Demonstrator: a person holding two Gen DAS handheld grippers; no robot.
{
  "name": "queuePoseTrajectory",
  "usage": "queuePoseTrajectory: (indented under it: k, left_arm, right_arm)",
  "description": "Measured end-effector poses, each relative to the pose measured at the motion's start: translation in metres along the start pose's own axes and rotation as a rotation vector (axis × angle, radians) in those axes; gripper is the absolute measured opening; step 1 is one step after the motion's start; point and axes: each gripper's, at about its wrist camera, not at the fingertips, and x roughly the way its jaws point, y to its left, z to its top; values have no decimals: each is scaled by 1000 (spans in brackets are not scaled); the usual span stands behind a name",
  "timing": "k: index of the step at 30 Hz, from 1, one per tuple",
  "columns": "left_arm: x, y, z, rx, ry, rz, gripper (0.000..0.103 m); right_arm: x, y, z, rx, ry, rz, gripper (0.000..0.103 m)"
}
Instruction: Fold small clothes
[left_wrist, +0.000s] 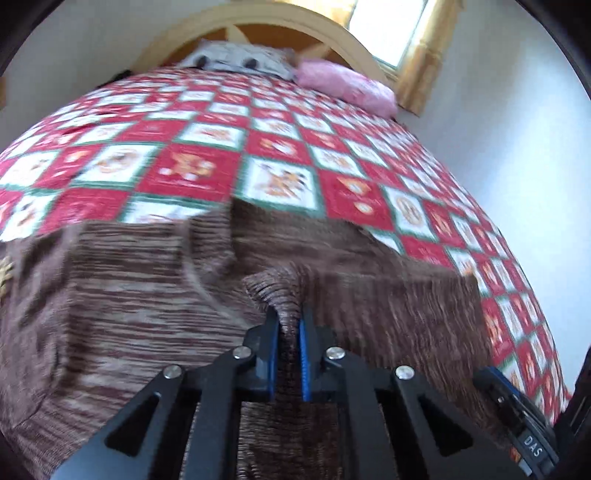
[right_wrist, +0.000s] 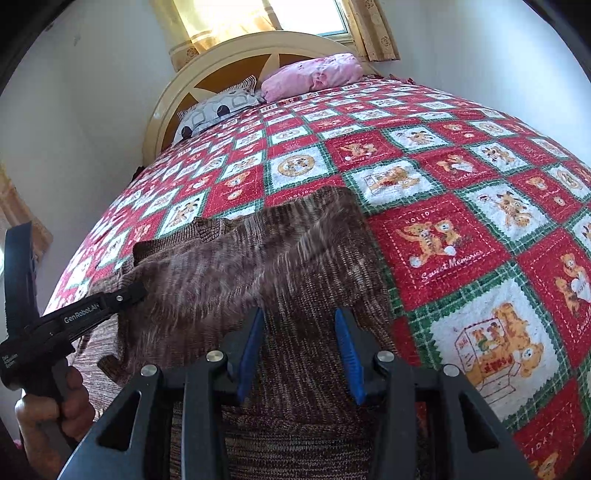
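Observation:
A brown striped knit sweater (left_wrist: 147, 288) lies on the near part of a bed with a red, white and green teddy-bear quilt (left_wrist: 280, 147). My left gripper (left_wrist: 288, 321) is shut on a bunched ribbed edge of the sweater and holds it raised. In the right wrist view the left gripper (right_wrist: 136, 291) comes in from the left, lifting a flap of the sweater (right_wrist: 258, 258). My right gripper (right_wrist: 299, 317) is open, its blue pads (right_wrist: 347, 347) apart over the sweater's right part, holding nothing.
A pink pillow (right_wrist: 314, 74) and a grey patterned pillow (right_wrist: 218, 107) lie at the curved headboard (right_wrist: 229, 51). A window with gold curtains (right_wrist: 258, 14) is behind. White walls flank the bed. Bare quilt (right_wrist: 480, 221) stretches to the right of the sweater.

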Motion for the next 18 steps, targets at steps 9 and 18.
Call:
queuePoseTrajectory:
  k: [9,18]
  left_arm:
    - [-4,6,-1,17,-5,187,18]
    - [-21,-3,-39,111,36,302,64]
  right_arm:
    - [-5,-3,0,22,-27,17,42]
    - [-6,8,0,-32,-23,37,42]
